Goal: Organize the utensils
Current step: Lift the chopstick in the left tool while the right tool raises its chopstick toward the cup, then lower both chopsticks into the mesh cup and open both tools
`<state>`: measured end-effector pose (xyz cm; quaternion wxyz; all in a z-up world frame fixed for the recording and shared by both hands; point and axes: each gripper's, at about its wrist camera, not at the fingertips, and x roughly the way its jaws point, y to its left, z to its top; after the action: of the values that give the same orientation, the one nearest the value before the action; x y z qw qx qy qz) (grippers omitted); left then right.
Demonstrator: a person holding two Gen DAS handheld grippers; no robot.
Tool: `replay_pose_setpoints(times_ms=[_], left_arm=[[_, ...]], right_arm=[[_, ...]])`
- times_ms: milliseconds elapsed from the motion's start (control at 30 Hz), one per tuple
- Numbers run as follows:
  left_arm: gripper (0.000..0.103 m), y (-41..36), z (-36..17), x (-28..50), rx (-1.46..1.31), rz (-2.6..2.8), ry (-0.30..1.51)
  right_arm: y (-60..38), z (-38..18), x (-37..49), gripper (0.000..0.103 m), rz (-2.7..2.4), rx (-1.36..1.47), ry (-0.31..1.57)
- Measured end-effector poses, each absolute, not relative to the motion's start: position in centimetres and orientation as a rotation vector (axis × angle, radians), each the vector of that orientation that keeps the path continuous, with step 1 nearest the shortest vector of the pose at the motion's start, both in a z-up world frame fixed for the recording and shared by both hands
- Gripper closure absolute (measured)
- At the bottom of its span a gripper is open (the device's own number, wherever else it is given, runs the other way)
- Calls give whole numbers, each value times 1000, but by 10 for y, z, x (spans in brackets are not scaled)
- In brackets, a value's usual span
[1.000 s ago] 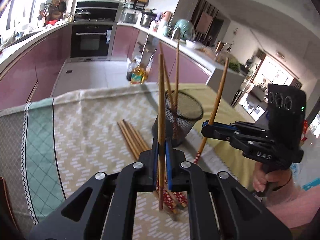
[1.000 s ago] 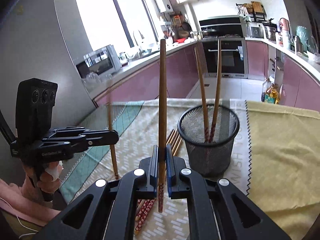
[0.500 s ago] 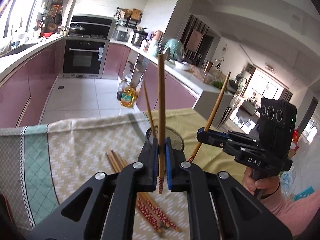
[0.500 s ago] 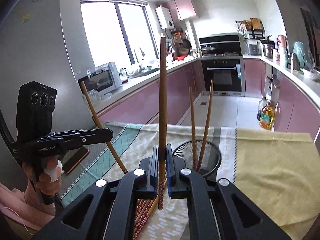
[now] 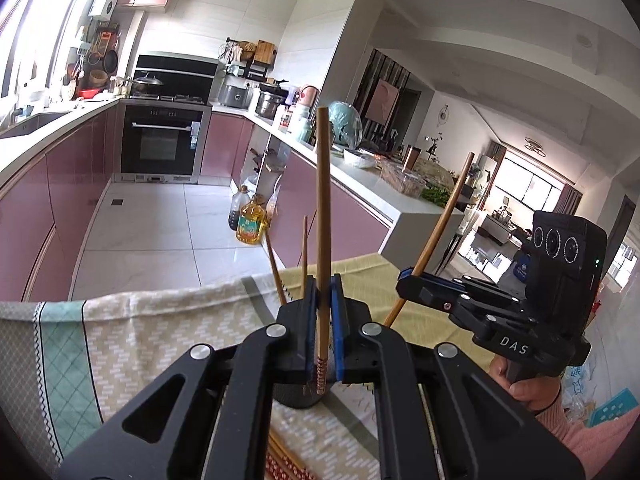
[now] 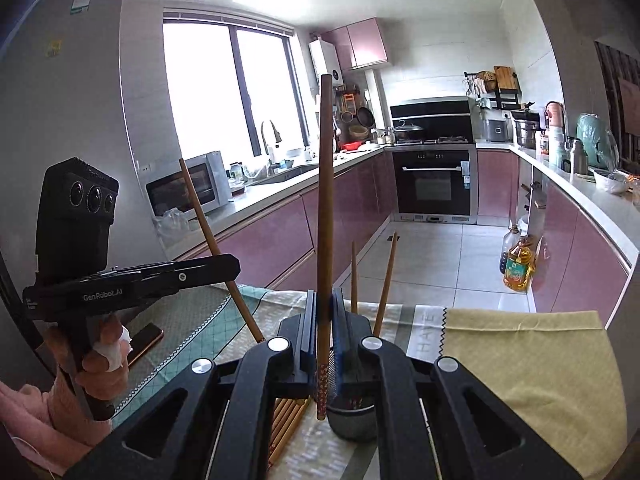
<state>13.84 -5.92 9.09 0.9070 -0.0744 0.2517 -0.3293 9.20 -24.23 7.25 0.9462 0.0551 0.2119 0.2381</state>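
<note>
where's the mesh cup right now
In both wrist views the mesh cup sits low centre, mostly hidden behind the gripper jaws, on the cloth just right of the loose chopsticks.

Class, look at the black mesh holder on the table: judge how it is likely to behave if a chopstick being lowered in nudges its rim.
The mesh holder looks light, being open wire mesh, so a nudge would probably slide it. It sits on a cloth, which may add some grip. The two chopsticks leaning inside stand well above it, so it might tip.

An oil bottle (image 5: 249,225) stands near the oven (image 6: 434,182)
</note>
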Motion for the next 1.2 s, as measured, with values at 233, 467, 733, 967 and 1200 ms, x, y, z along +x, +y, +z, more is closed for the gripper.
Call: replay_pose_setpoints(times_ms=[233,467,733,967,1200], left_arm=[[96,-68,93,152,-156,-671,506],[96,-81,79,160,-102,-638,554],[96,-99,51,169,-11,-658,661],[95,-110,27,184,15,-667,742],[95,-114,14,194,29,-636,766]], right_arm=[[-242,72,109,97,470,111,430],[-237,58,123,97,452,102,479],[-233,33,136,97,448,98,589],[-230,13,145,97,449,86,687],[-232,5,153,96,435,102,715]])
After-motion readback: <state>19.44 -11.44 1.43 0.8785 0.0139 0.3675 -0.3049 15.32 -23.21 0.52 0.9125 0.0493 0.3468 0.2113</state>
